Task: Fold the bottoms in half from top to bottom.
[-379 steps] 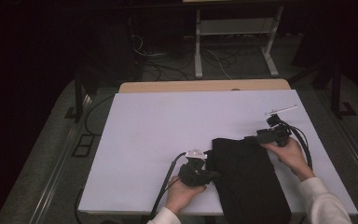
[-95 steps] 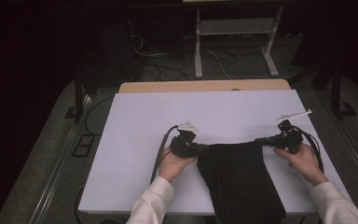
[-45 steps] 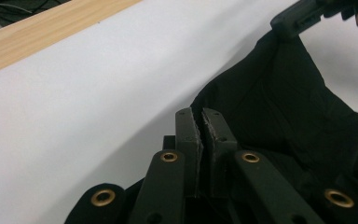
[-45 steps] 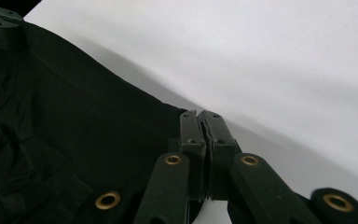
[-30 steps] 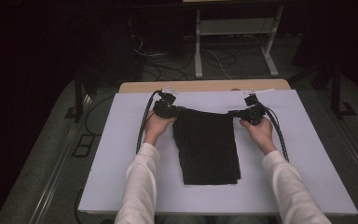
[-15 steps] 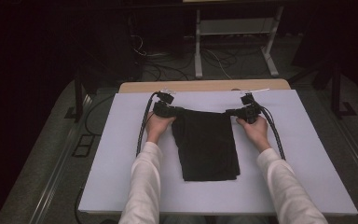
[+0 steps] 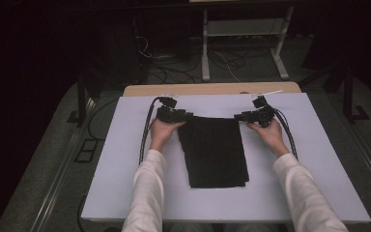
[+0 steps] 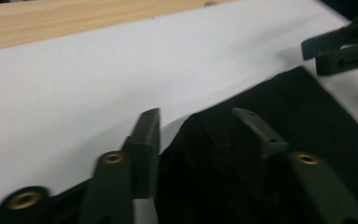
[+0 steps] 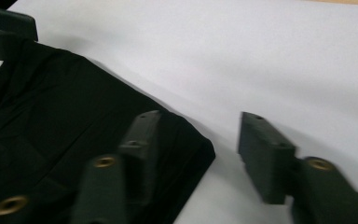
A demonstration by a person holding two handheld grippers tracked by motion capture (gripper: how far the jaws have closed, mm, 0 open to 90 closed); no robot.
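High view: black cloth [image 7: 215,151] spread flat on white table [image 7: 125,145], left gripper [image 7: 186,116] and right gripper [image 7: 241,116] at its two far corners, placed so as to lay the fold square. Left gripper view: jaws just opened, standing apart, corner of cloth [image 8: 270,140] slack between them, apparently unpressed. Right gripper view: jaws likewise just parted, corner of cloth [image 9: 74,135] under the left jaw, released.
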